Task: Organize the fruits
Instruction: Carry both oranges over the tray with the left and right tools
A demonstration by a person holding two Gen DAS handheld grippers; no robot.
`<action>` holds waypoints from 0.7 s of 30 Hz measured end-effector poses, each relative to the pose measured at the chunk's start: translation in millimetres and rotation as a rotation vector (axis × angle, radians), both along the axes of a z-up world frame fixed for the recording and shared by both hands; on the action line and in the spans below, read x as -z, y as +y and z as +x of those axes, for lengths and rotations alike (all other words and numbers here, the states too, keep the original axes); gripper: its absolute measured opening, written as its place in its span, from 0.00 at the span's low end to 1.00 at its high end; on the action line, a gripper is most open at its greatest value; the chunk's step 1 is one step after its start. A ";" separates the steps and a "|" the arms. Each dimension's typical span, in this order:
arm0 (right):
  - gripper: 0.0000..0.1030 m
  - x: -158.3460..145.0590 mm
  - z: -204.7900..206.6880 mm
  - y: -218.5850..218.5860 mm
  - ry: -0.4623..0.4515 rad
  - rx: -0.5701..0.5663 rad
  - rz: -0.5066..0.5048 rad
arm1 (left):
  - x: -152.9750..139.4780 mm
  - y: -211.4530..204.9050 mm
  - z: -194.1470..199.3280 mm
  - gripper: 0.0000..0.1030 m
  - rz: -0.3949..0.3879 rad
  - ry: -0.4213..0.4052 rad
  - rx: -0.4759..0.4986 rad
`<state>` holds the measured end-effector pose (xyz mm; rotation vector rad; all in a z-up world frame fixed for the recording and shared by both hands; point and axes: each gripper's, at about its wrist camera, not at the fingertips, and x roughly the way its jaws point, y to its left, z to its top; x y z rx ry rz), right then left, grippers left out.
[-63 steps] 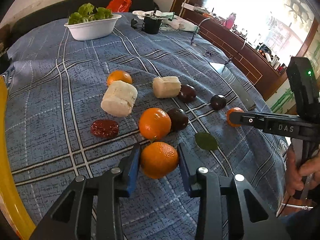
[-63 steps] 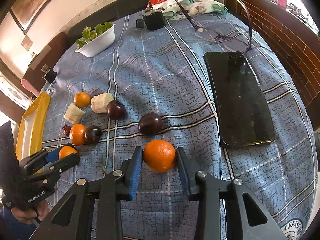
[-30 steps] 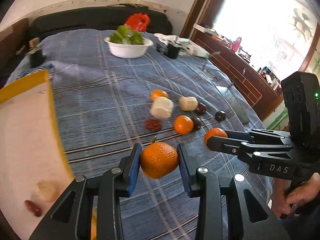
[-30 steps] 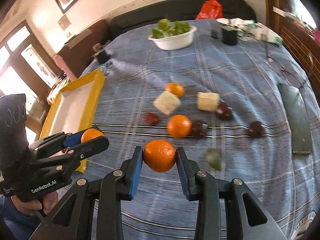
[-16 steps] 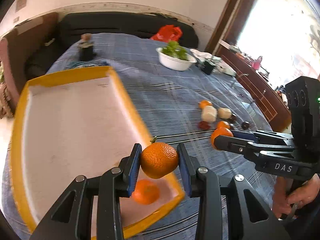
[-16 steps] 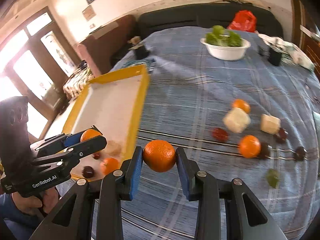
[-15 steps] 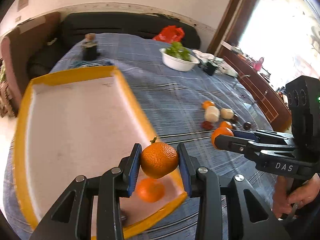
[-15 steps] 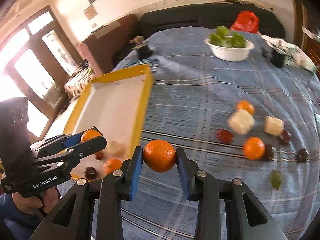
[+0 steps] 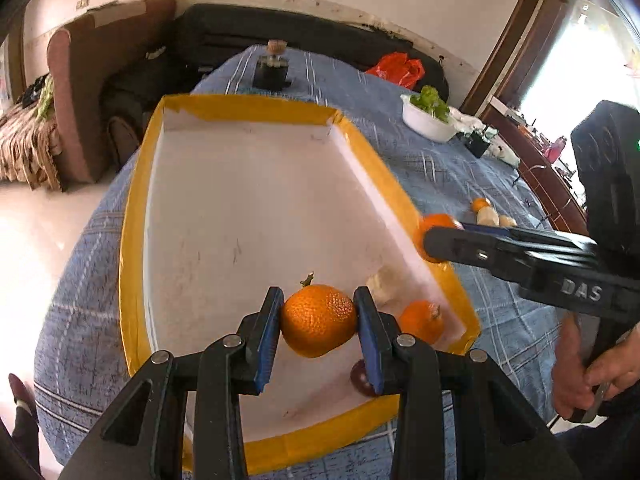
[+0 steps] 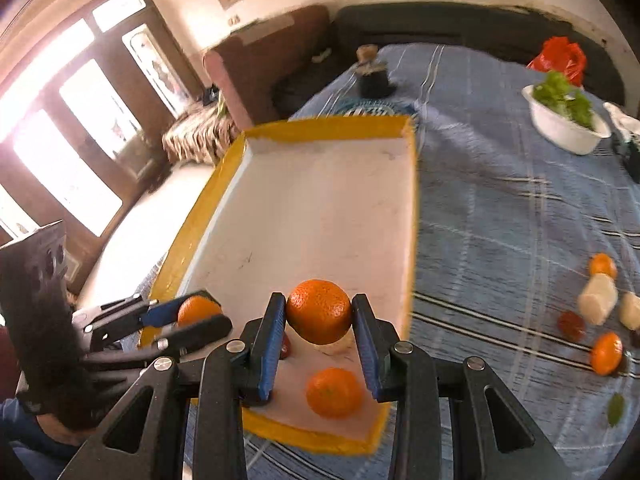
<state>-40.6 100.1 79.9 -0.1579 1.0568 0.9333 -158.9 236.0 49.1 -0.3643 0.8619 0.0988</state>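
- The left gripper point(image 9: 319, 327) is clamping a stemmed orange point(image 9: 319, 320) between its blue pads point(image 9: 269, 332), holding it in the air over the near end of the tray point(image 9: 132, 216).
- The right gripper point(image 10: 319, 334) is clamping a second orange point(image 10: 319, 311) the same way, hovering above the tray's near right corner.
- In the left view, that right gripper is reaching in from the right side, its orange sitting over the tray's yellow right rim.
- The tray is lying on a blue plaid cloth point(image 10: 500, 208), white inside with a yellow border.
- A third orange point(image 10: 334, 393) is lying loose on the tray floor near that corner, with a pale chunk point(image 9: 382, 286) just beside it and a dark red fruit point(image 9: 360, 378) partly hidden behind a left pad.
- More fruit is lying on the cloth well to the right of the tray: two oranges point(image 10: 607, 353), pale chunks point(image 10: 598, 298), a red piece point(image 10: 571, 325) and a green leaf point(image 10: 615, 409).
- A white bowl point(image 10: 566, 130) of greens is sitting at the far side of the cloth.
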 end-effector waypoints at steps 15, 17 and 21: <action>0.37 32.7 0.7 50.7 -0.022 -0.107 -0.086 | 21.2 -4.2 2.4 0.34 -0.005 0.064 0.037; 0.37 35.5 2.5 53.0 -0.013 -0.110 -0.088 | 22.1 -3.9 3.2 0.34 -0.006 0.069 0.040; 0.37 40.1 4.7 54.6 -0.001 -0.108 -0.097 | 23.8 -4.8 4.8 0.34 -0.005 0.085 0.041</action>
